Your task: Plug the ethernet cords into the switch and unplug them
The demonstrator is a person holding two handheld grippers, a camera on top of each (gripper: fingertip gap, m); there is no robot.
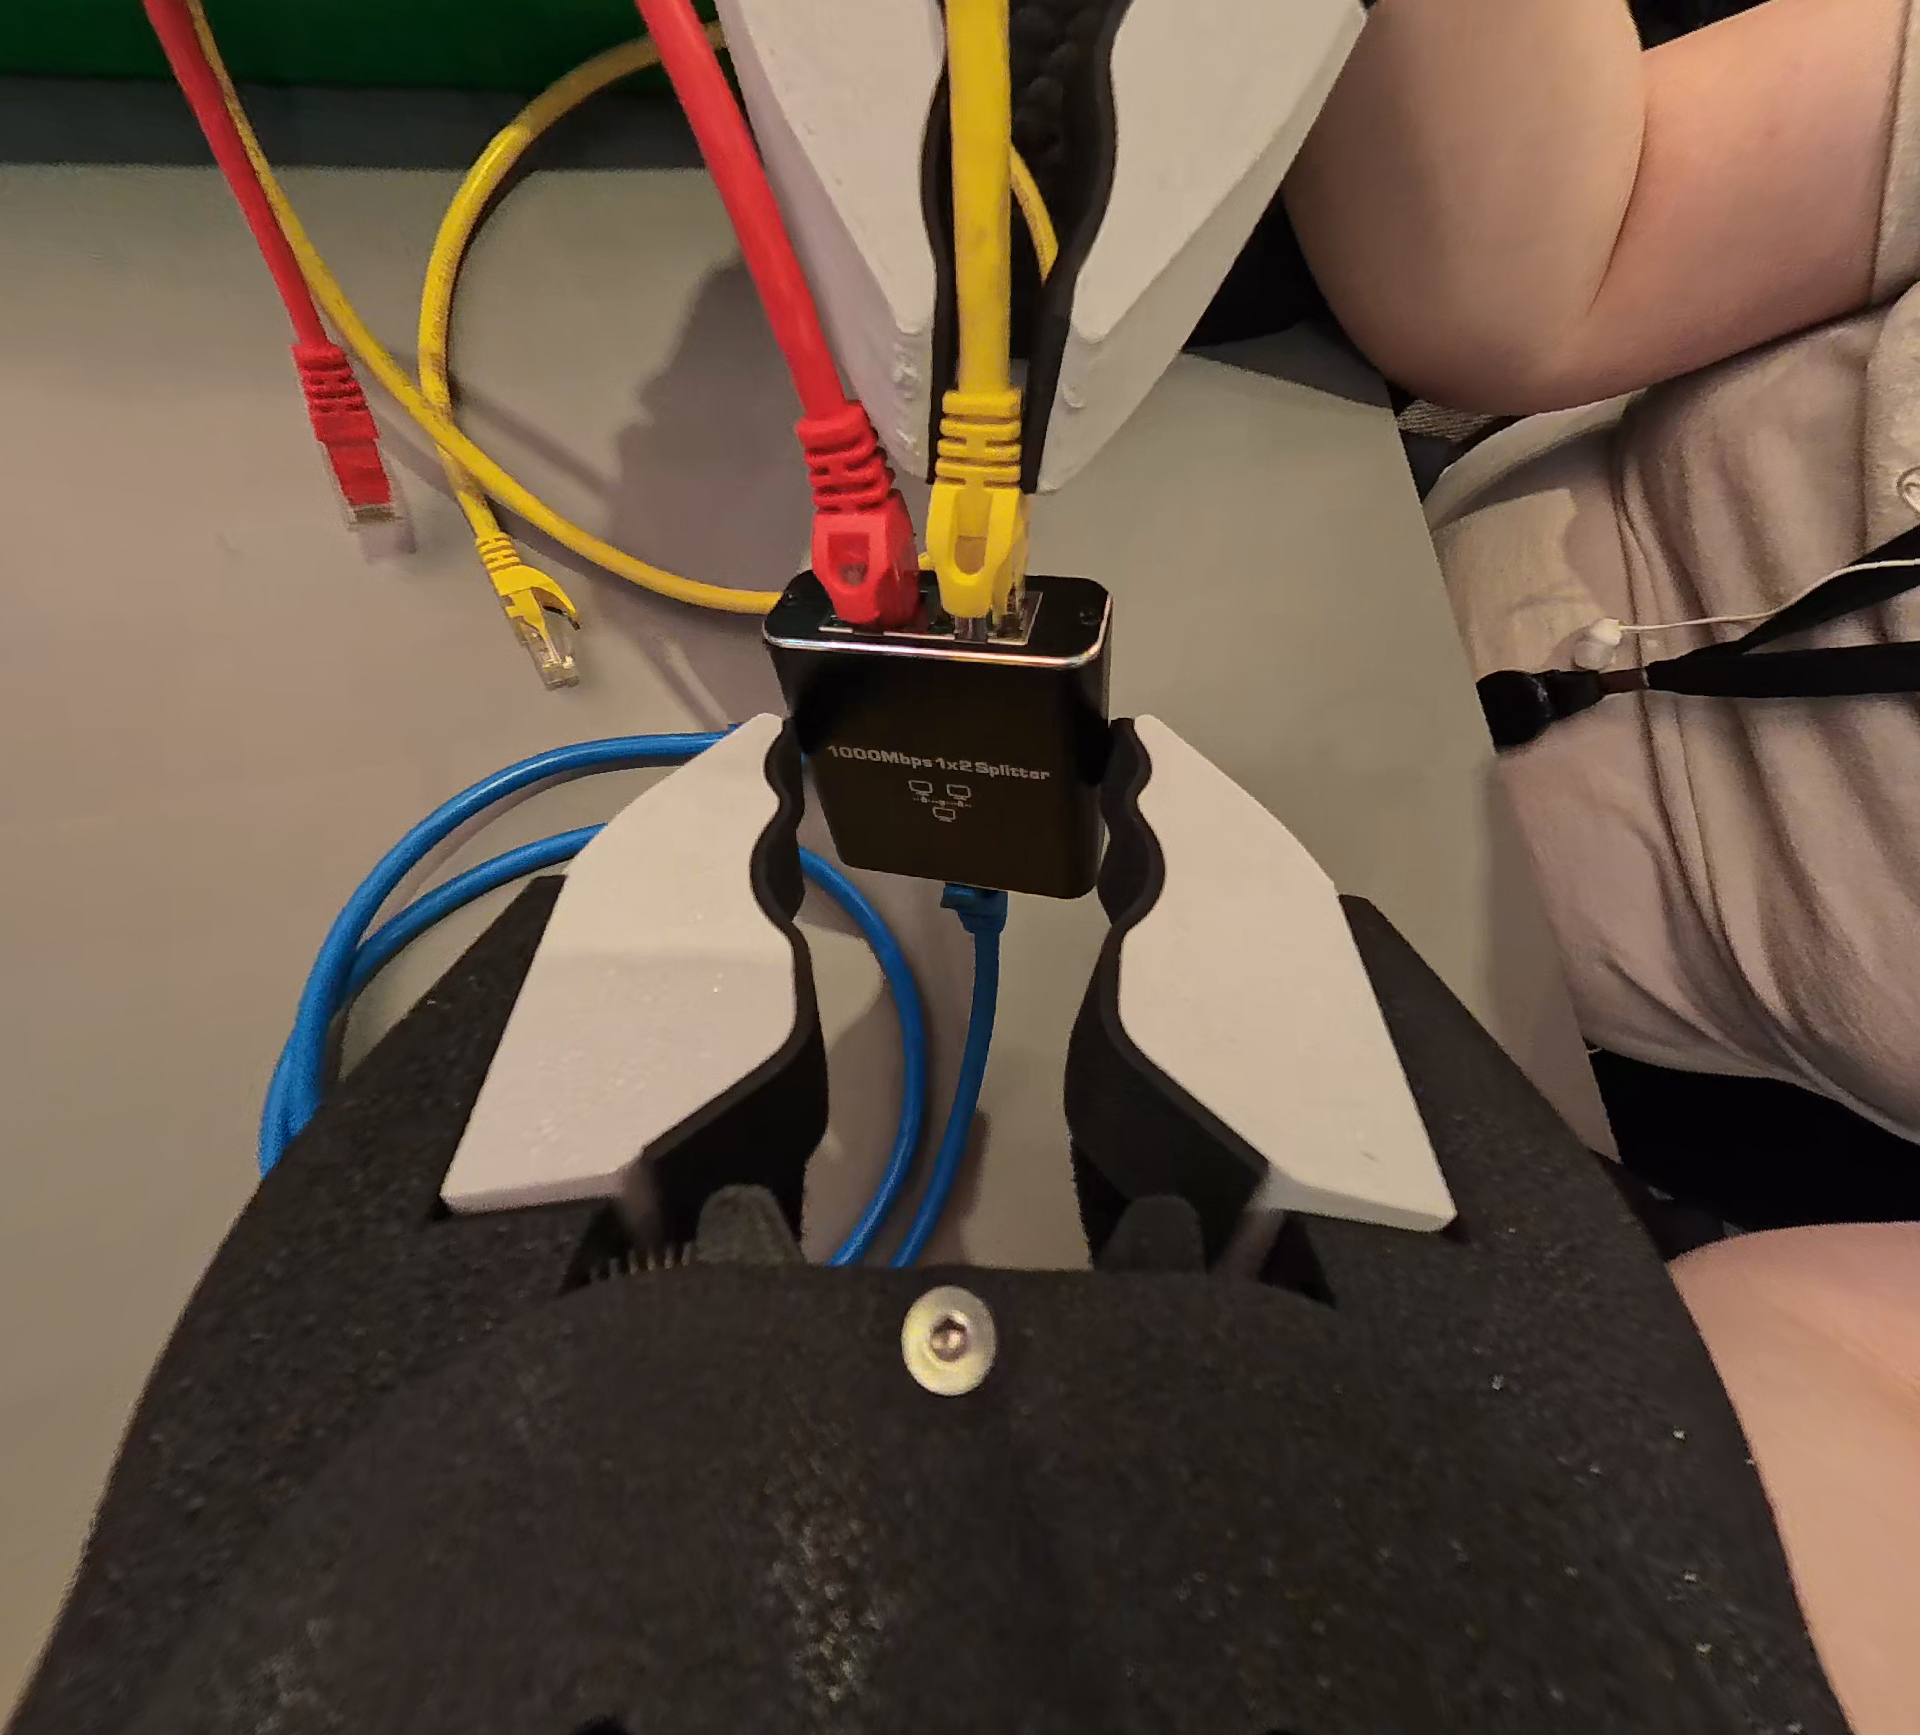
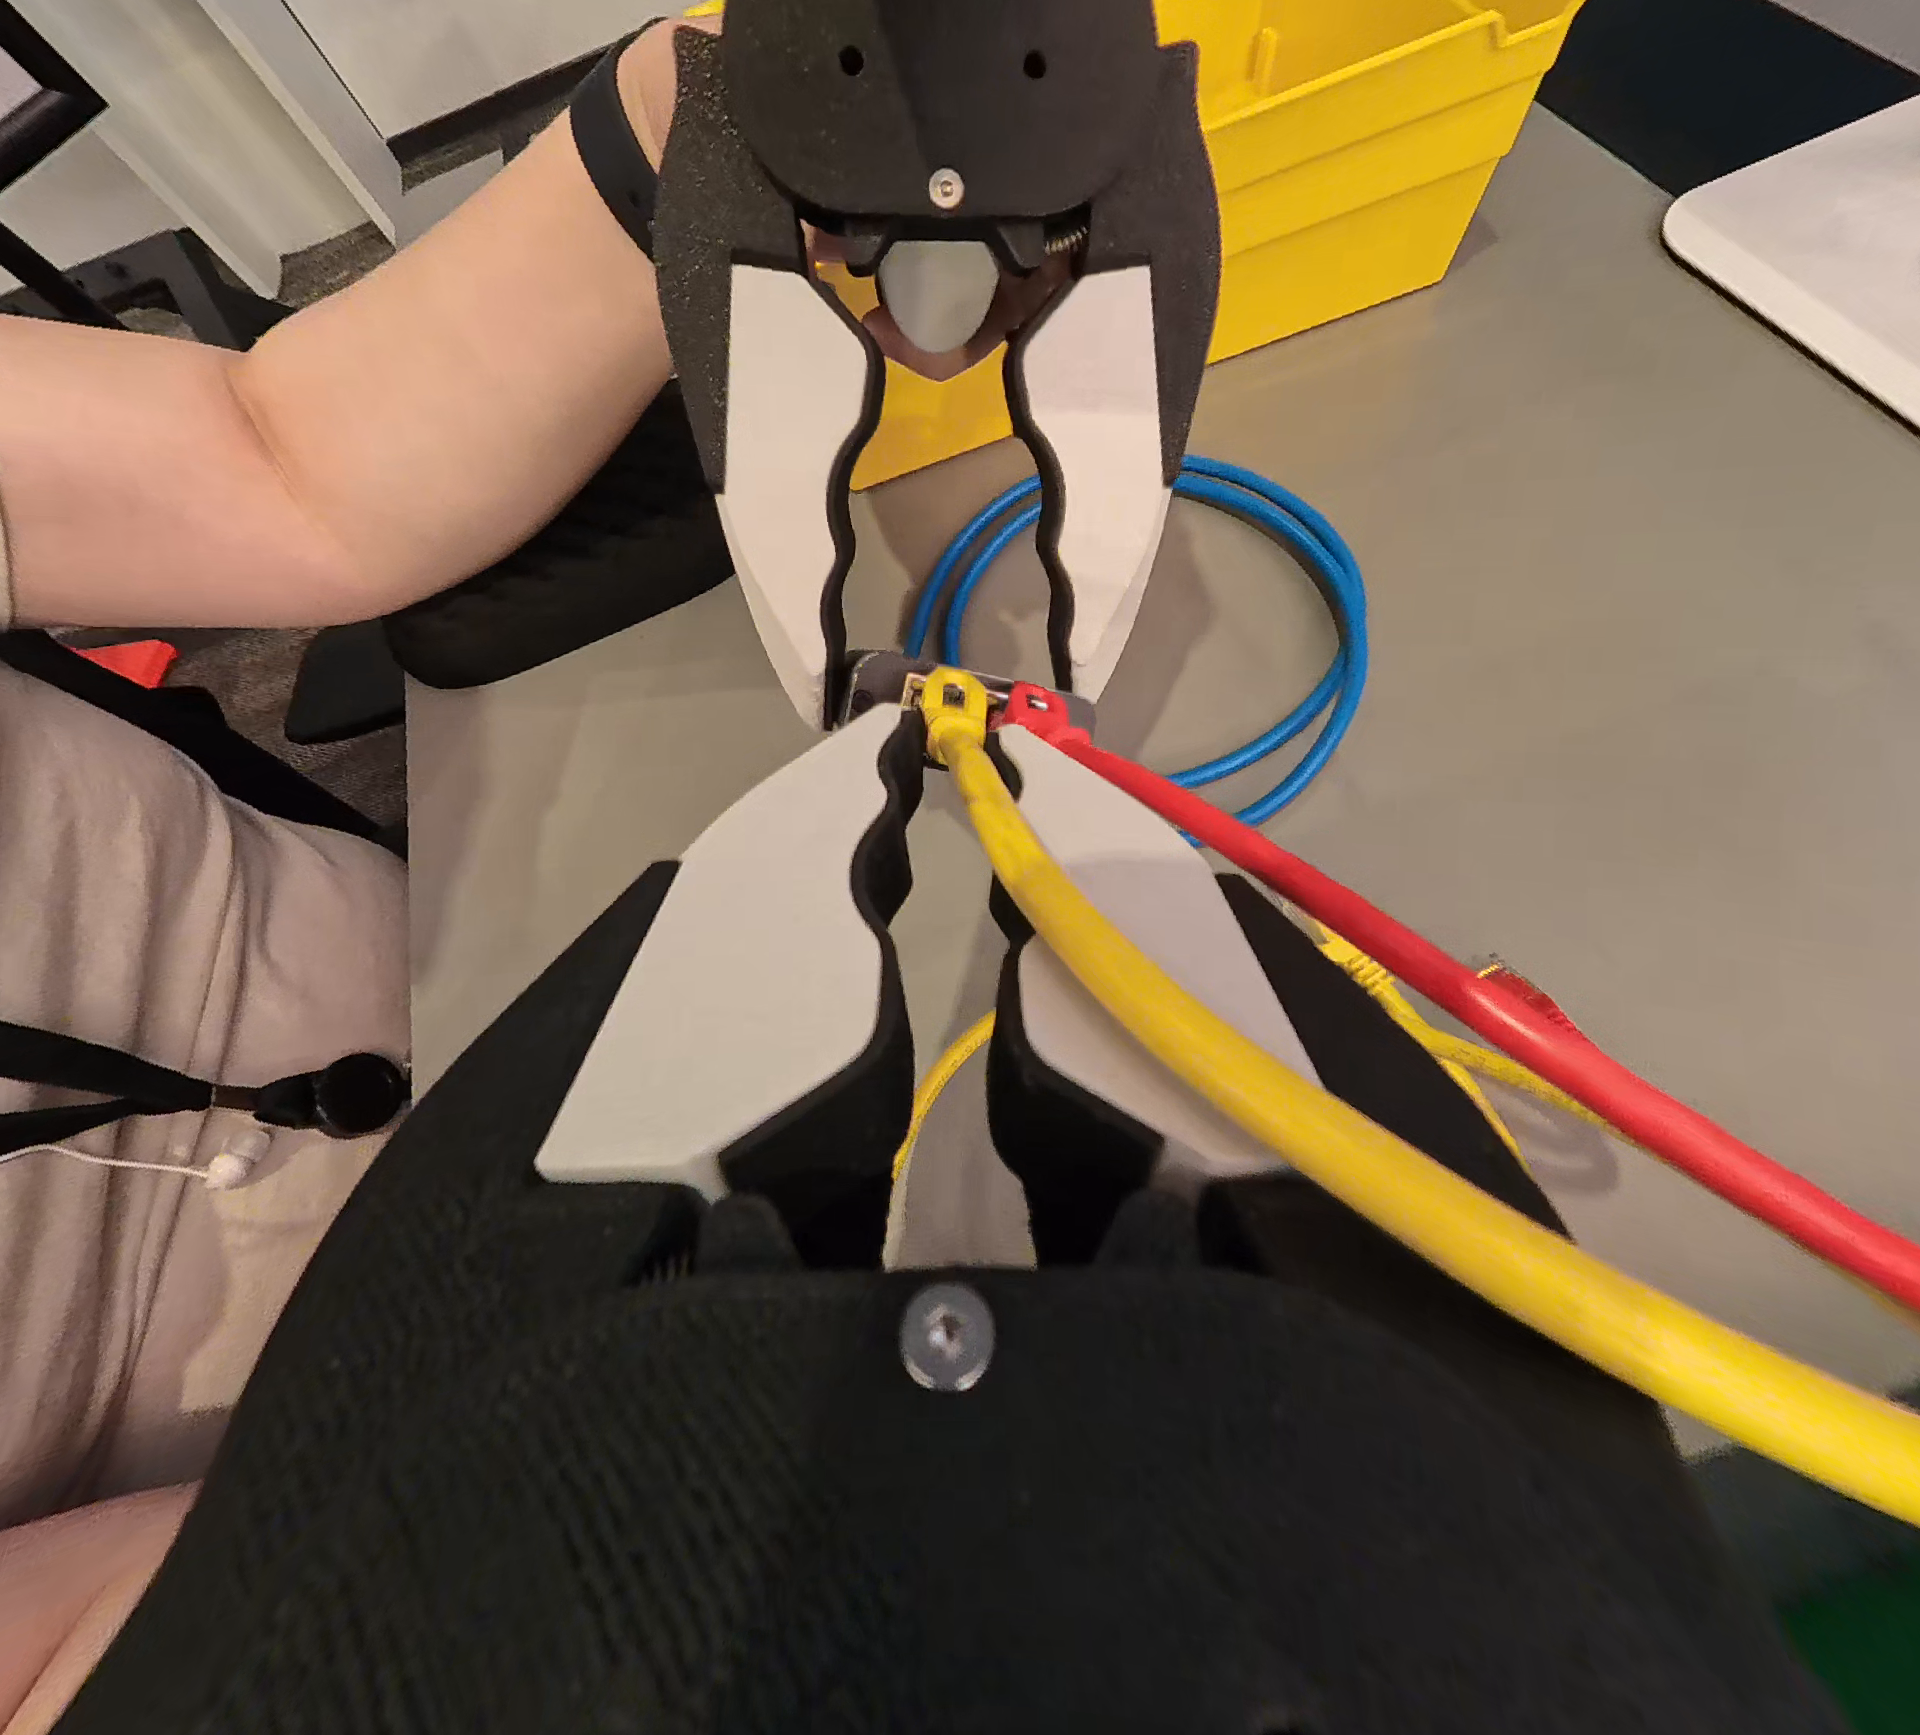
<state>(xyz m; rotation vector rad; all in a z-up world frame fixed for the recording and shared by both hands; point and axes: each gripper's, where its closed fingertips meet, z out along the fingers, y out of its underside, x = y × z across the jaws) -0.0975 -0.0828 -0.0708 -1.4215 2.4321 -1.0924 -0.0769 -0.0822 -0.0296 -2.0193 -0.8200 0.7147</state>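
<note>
Switch (image 1: 951, 750): centre of the left view, pinched at both sides by our left claw (image 1: 951, 792).
Yellow plug (image 1: 977, 522): in the right-hand port, our right claw (image 2: 951, 750) clamped on its boot.
Risk: we reckon a crooked push or pull jams the latch, or nudges the red plug (image 1: 857, 542).
Pose: claws nose to nose, forearm (image 2: 312, 459) at left of the right view.
</note>
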